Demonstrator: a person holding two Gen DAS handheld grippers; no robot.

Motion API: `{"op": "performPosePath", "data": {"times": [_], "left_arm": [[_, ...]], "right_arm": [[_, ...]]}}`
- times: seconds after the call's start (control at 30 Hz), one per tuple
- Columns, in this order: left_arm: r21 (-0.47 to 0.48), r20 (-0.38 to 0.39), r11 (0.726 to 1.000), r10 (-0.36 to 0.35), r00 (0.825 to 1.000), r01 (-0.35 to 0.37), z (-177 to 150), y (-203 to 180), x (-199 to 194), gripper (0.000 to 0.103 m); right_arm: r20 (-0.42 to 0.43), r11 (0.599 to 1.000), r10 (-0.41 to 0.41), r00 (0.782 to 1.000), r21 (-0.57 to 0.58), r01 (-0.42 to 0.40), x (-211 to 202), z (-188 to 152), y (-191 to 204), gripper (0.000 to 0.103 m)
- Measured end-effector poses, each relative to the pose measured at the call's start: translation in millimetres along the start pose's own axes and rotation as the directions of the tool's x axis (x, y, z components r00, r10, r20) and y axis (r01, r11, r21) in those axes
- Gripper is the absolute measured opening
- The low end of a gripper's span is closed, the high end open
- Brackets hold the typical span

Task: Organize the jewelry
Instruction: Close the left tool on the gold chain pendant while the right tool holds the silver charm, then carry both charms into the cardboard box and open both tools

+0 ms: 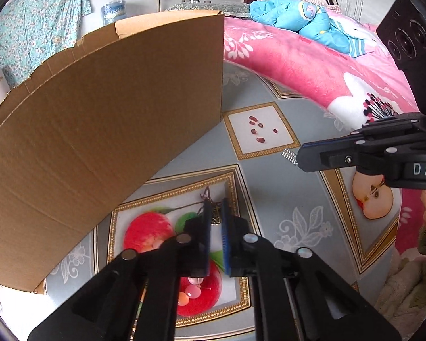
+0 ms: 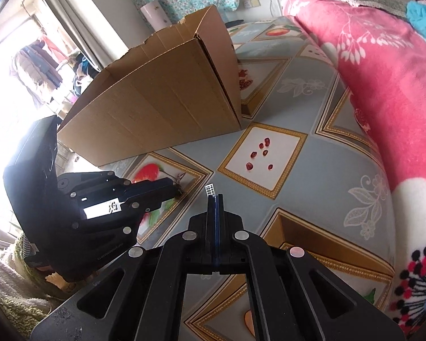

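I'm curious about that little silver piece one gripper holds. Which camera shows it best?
The left wrist view: the silver piece sticks out sideways from the right gripper, unobstructed. The right wrist view shows only its tip beyond the shut fingers.

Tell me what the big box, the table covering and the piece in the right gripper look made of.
Box: matte brown corrugated cardboard, with fluting lines and a torn rim. Table covering: probably glossy printed vinyl, since it shows sheen. The small hair comb in the right gripper: silvery, likely metal, too small to confirm.
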State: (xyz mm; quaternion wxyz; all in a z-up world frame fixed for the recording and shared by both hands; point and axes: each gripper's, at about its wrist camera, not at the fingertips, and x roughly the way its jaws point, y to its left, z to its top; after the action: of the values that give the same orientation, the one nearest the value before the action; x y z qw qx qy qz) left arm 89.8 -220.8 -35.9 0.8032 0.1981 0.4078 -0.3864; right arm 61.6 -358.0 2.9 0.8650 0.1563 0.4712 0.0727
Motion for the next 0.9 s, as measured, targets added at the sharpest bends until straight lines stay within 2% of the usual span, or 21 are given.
{"op": "performPosePath", "data": {"times": [0.27, 0.47, 0.53, 0.67, 0.7, 0.8, 0.83, 0.9], "left_arm": [[-0.03, 0.056, 0.999, -0.029, 0.998, 0.031, -1, 3, -20, 0.001], [-0.069, 0.142, 0.997, -0.023, 0.99, 0.033, 0, 10, -67, 0.001], [-0.071, 0.192, 0.997, -0.015, 0.981, 0.029, 4, 11, -91, 0.001], [-0.077, 0.305, 0.997, -0.007, 0.952, 0.032, 17, 19, -139, 0.001], [-0.08, 0.34, 0.996, -0.001, 0.94, 0.03, 22, 22, -153, 0.001], [-0.095, 0.389, 0.995, 0.005, 0.921, 0.035, 35, 34, -172, 0.001], [-0.105, 0.397, 0.994, 0.01, 0.918, 0.035, 41, 41, -175, 0.001], [-0.132, 0.384, 0.991, 0.025, 0.923, 0.028, 52, 55, -172, 0.001]], "right_arm": [[0.042, 1.0, 0.001, 0.999, -0.001, -0.001, -13, 1, 1, 0.0], [0.103, 1.0, 0.007, 0.995, -0.03, -0.003, -36, 3, 12, 0.0], [0.137, 0.999, 0.014, 0.991, -0.05, -0.007, -48, 7, 19, 0.0], [0.222, 0.994, 0.042, 0.974, -0.109, -0.018, -73, 22, 36, 0.0], [0.244, 0.992, 0.051, 0.969, -0.126, -0.021, -79, 26, 41, 0.0], [0.305, 0.984, 0.087, 0.948, -0.178, -0.032, -93, 45, 52, 0.0], [0.32, 0.981, 0.096, 0.942, -0.192, -0.035, -95, 52, 55, 0.0], [0.333, 0.976, 0.116, 0.936, -0.213, -0.045, -95, 65, 59, 0.0]]}}
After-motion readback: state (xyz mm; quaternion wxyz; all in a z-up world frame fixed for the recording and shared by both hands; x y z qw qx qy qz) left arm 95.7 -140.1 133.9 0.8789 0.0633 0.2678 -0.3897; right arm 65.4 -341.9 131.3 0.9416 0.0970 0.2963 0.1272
